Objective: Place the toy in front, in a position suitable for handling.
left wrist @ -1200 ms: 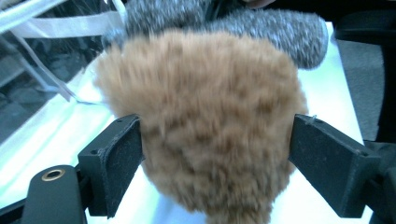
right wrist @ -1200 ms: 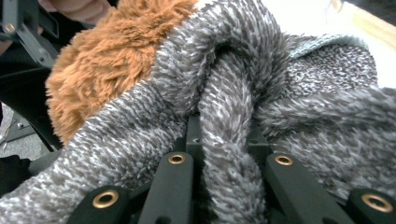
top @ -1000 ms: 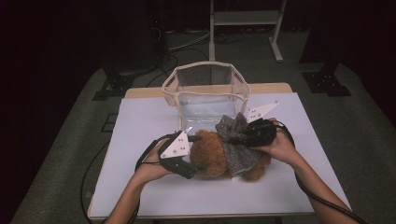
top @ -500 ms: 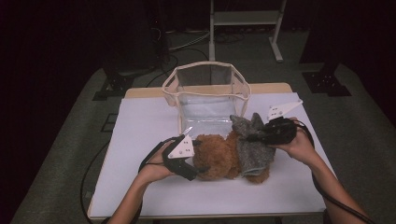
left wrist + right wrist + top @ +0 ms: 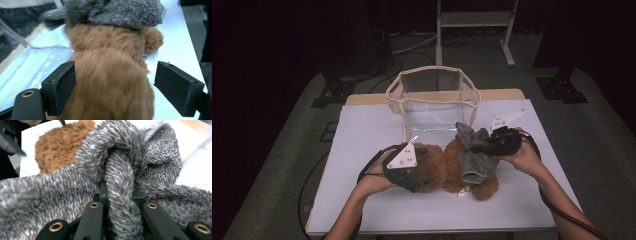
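Observation:
A brown teddy bear (image 5: 437, 165) lies on the white table (image 5: 362, 130), and a fuzzy grey garment (image 5: 474, 155) covers its right-hand part. My left gripper (image 5: 419, 182) straddles the bear's left end. In the left gripper view the bear (image 5: 112, 75) lies between the jaws: the left pad (image 5: 62, 85) touches the fur, while a strip of table shows before the right pad. My right gripper (image 5: 479, 147) is shut on a bunched fold of the grey garment (image 5: 120, 157), with brown fur (image 5: 60, 145) behind it.
A clear, cream-rimmed, open-topped container (image 5: 432, 75) stands just behind the bear. A metal stand (image 5: 472, 20) and cables are on the dark floor beyond the table. Each gripper's cable trails off the table's front edge.
My right gripper has moved right with the grey garment, drawing it across the bear. The left gripper and the bear have stayed in place.

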Available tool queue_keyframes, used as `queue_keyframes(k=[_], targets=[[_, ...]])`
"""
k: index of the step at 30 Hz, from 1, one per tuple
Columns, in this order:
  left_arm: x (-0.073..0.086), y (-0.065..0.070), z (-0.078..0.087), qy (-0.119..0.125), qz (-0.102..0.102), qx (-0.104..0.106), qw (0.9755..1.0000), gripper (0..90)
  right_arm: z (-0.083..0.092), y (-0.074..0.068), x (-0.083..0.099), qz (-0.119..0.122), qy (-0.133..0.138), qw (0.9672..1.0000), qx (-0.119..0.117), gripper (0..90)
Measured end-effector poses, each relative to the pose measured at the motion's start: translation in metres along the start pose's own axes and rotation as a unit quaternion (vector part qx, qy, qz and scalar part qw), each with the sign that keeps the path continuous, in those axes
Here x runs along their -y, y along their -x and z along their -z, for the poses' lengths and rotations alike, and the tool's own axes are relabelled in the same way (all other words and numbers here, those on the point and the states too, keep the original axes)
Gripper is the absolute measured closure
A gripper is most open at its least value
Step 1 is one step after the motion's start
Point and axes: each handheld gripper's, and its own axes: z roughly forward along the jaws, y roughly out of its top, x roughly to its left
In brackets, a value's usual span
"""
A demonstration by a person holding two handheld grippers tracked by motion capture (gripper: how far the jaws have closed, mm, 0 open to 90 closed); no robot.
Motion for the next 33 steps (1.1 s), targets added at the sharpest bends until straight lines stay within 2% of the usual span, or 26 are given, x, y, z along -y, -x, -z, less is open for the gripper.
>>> queue_keyframes(k=[2, 5, 12, 15, 17, 19, 22, 25, 26, 27, 30, 33], targets=[[0.005, 0.000, -0.007, -0.017, -0.006, 0.001, 0.9998, 16.6, -0.011, -0.005, -0.006, 0.005, 0.002, 0.9999, -0.010, 77.3], [0.013, -0.008, -0.009, -0.013, 0.007, -0.008, 0.9999, 14.5, -0.018, -0.008, -0.011, 0.015, 0.000, 0.9999, -0.008, 77.2], [0.018, -0.015, -0.012, -0.026, -0.001, -0.005, 0.9996, 14.9, 0.008, -0.004, -0.001, 0.009, 0.009, 0.9999, 0.009, 76.4], [0.018, -0.018, -0.014, -0.020, 0.002, 0.000, 0.9998, 14.5, 0.019, 0.002, 0.011, -0.006, 0.014, 0.9997, 0.019, 76.4], [0.020, -0.018, -0.016, -0.016, -0.002, 0.002, 0.9999, 12.3, 0.020, 0.003, 0.016, -0.012, 0.015, 0.9997, 0.016, 76.4], [0.020, -0.017, -0.020, -0.015, -0.001, -0.002, 0.9999, 8.6, 0.016, 0.003, 0.020, -0.014, 0.012, 0.9997, 0.016, 76.6], [0.021, -0.016, -0.030, -0.025, -0.012, -0.018, 0.9994, 3.2, 0.009, 0.004, 0.021, -0.019, 0.009, 0.9997, 0.013, 77.0], [0.022, -0.018, -0.038, -0.036, -0.022, -0.034, 0.9985, 2.7, 0.004, 0.005, 0.021, -0.024, 0.009, 0.9996, 0.011, 77.2], [0.022, -0.019, -0.039, -0.041, -0.026, -0.043, 0.9979, 3.4, 0.003, 0.005, 0.021, -0.024, 0.010, 0.9996, 0.012, 77.2], [0.022, -0.019, -0.039, -0.043, -0.026, -0.052, 0.9973, 10.1, 0.003, 0.005, 0.020, -0.025, 0.010, 0.9996, 0.013, 77.2], [0.019, -0.020, -0.032, -0.053, -0.018, -0.062, 0.9965, 28.3, 0.003, 0.005, 0.020, -0.026, 0.012, 0.9995, 0.016, 77.2], [0.015, -0.018, -0.025, -0.059, -0.019, -0.060, 0.9963, 32.6, 0.006, 0.004, 0.017, -0.024, 0.018, 0.9994, 0.017, 77.1]])
